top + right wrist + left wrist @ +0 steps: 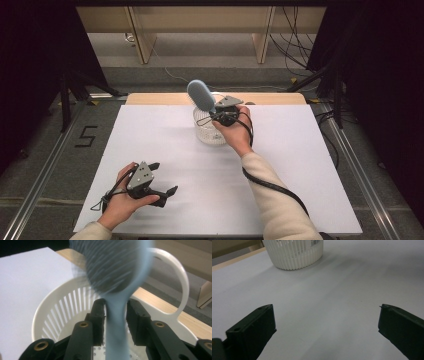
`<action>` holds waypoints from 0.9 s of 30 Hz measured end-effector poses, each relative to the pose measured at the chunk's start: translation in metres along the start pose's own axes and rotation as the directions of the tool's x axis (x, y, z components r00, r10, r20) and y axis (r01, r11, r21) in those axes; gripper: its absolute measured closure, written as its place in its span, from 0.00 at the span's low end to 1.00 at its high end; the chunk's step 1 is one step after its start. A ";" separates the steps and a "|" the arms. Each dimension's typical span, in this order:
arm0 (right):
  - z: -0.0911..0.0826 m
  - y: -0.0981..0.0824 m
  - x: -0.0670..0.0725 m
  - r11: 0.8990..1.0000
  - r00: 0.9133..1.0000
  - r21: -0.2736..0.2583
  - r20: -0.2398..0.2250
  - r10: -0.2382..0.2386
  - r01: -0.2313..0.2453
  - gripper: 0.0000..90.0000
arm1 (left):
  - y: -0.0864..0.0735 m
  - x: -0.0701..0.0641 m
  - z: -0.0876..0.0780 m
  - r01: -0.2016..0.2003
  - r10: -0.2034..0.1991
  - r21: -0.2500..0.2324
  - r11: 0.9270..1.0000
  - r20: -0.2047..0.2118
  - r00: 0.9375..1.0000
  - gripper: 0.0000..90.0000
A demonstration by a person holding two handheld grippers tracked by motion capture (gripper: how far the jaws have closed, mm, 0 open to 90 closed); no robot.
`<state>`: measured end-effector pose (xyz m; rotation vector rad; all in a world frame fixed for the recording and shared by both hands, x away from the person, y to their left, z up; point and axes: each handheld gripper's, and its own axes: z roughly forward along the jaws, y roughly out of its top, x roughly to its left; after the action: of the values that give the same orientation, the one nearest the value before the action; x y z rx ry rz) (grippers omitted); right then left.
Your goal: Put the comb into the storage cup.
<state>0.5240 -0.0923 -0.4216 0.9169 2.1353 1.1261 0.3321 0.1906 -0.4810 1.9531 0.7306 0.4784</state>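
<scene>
Pale blue hairbrush (pixel 113 277) stands upright over the white basket (pixel 47 312), handle between the right gripper's (pixel 115 317) jaws, grip unclear; left gripper (pixel 325 322) open, well away.

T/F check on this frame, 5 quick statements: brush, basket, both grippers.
1. The right gripper has the light blue hairbrush by its handle. True.
2. The brush is over the white basket. True.
3. The left gripper holds the basket. False: its jaws are wide apart, with nothing between them, above the white table.
4. The basket has solid walls. False: they are slotted.
5. The brush head points down into the basket. False: it points up.
</scene>
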 end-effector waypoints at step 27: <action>-0.039 -0.012 -0.019 0.998 0.992 -0.026 -0.113 0.060 -0.063 0.46 | 0.000 0.000 0.001 0.002 -0.002 0.002 1.000 -0.001 1.000 0.01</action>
<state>0.5037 -0.1306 -0.4091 0.9314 2.1865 1.2642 0.3321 0.1899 -0.4815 1.9540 0.7337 0.4781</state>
